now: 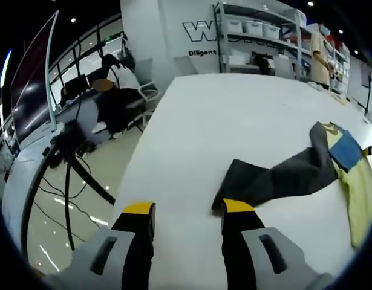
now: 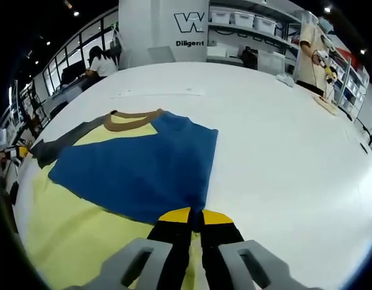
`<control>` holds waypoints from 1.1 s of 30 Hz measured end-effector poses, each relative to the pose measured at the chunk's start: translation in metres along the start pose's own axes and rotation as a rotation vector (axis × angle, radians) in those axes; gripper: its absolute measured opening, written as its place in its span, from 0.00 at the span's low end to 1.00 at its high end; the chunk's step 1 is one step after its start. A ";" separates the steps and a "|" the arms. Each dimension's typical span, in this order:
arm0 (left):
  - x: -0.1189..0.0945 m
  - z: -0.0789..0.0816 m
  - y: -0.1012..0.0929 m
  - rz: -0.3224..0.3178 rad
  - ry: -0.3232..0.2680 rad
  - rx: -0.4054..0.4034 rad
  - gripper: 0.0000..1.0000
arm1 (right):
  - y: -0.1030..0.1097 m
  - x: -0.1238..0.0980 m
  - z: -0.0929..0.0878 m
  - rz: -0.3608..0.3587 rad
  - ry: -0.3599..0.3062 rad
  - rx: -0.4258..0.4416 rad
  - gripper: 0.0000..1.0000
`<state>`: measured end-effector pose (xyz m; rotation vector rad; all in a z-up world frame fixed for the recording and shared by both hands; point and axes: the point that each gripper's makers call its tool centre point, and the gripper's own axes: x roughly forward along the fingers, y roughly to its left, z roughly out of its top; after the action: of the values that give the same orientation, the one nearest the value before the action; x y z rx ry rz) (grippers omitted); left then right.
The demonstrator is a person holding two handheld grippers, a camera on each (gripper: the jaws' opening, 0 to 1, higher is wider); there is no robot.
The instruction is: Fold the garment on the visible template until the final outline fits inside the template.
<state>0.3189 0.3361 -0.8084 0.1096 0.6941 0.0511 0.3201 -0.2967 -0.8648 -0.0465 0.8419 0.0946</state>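
Folding just begun: right hand-held gripper (image 2: 196, 219) pinches the garment's (image 2: 137, 175) blue flap; left hand-held gripper (image 1: 187, 212) gapes wide beside the unfolded grey sleeve (image 1: 276, 178)

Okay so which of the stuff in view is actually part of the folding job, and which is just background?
Part of the job:
garment
grey sleeve
white table
left gripper
right gripper

Just background:
storage shelves
person standing by the shelves
seated person

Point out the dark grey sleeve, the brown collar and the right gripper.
dark grey sleeve (image 1: 276, 178), left gripper view, mid-sleeve
brown collar (image 2: 132, 121), right gripper view, front band
right gripper (image 2: 196, 219), right gripper view, between its yellow tips
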 end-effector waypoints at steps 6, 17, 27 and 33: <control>0.003 0.016 -0.009 -0.038 -0.026 0.008 0.39 | 0.000 0.000 0.000 0.002 -0.001 0.001 0.00; 0.042 0.019 -0.043 -0.139 0.029 0.023 0.39 | 0.000 0.000 0.000 0.005 -0.006 0.005 0.00; 0.061 0.009 -0.062 -0.200 0.092 0.020 0.30 | -0.001 0.001 0.001 0.010 -0.005 0.000 0.00; 0.068 0.009 -0.069 -0.228 0.098 0.016 0.21 | -0.001 0.001 0.001 0.018 -0.006 0.002 0.00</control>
<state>0.3779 0.2722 -0.8534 0.0430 0.8008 -0.1689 0.3216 -0.2978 -0.8653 -0.0367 0.8369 0.1105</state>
